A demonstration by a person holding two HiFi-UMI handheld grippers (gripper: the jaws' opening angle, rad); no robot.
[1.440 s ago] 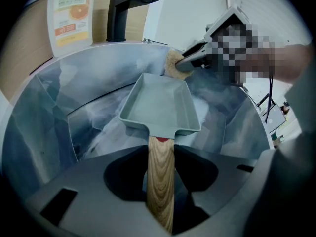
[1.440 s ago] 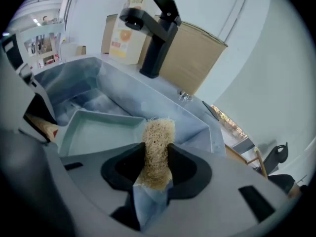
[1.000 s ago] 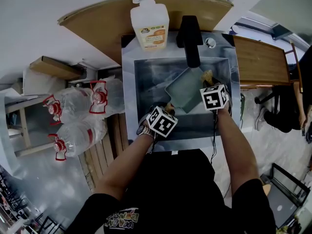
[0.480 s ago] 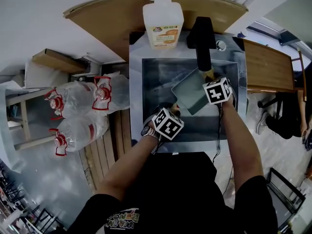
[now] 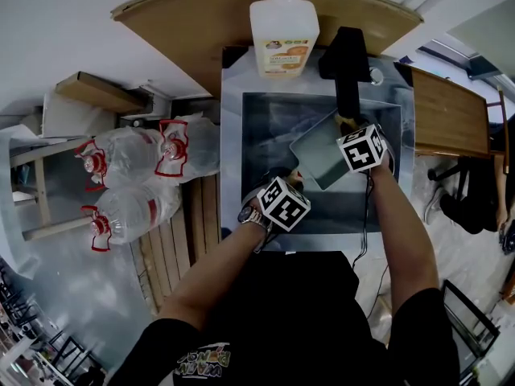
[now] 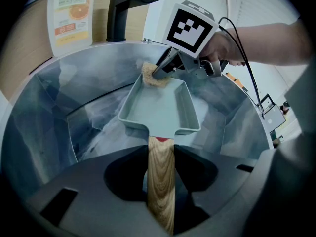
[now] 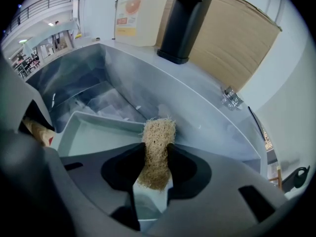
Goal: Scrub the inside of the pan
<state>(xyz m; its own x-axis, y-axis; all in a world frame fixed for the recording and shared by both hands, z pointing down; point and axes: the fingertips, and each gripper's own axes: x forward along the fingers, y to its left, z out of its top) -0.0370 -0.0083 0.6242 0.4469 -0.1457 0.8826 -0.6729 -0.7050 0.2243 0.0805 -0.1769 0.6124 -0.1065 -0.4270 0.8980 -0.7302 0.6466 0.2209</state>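
Note:
A grey-green rectangular pan (image 5: pixel 322 163) with a wooden handle (image 6: pixel 160 181) is held tilted inside the steel sink (image 5: pixel 261 119). My left gripper (image 5: pixel 282 185) is shut on that handle, and its jaws clamp the wood on both sides in the left gripper view (image 6: pixel 160 169). My right gripper (image 5: pixel 348 129) is shut on a tan fibrous scrub pad (image 7: pixel 157 149). The scrub pad (image 6: pixel 153 78) rests against the pan's far corner, at its inner wall. The pan's floor (image 7: pixel 94 139) lies just left of the pad.
A black faucet (image 5: pixel 348 59) rises over the sink's far side. A soap bottle with an orange label (image 5: pixel 283 34) stands left of it on the wooden counter (image 5: pixel 185 22). Large water bottles with red caps (image 5: pixel 129 179) lie on the floor to the left.
My right gripper slid the scrub pad a little toward the pan's far edge and rolled slightly. The left gripper and the handle kept still.

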